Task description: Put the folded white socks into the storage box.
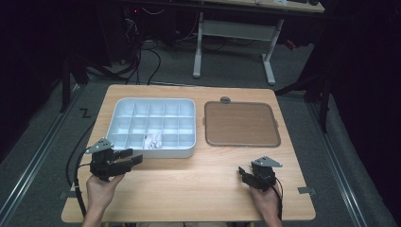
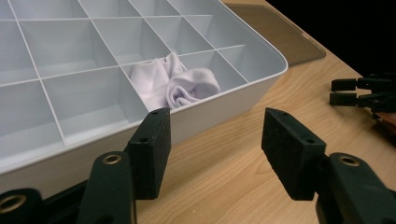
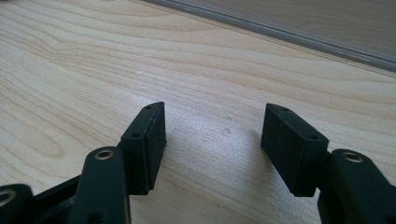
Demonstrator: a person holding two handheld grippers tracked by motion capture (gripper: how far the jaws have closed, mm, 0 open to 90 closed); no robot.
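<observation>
A white tray (image 1: 118,113) with many compartments sits on the left half of the wooden table (image 1: 198,179). A crumpled white cloth (image 1: 153,140) lies in a front-row compartment, and it looks rolled up in the left gripper view (image 2: 180,86). My left gripper (image 1: 132,158) is open, just in front of the tray's near wall (image 2: 224,105), with nothing between its jaws. My right gripper (image 1: 242,172) is open low over the bare tabletop (image 3: 219,126) at the front right, also holding nothing.
A brown flat lid (image 1: 241,124) with rounded corners lies right of the tray, a small grey knob (image 1: 225,100) behind it. The right gripper (image 2: 362,91) appears far off in the left gripper view. A desk frame and cables stand on the floor beyond.
</observation>
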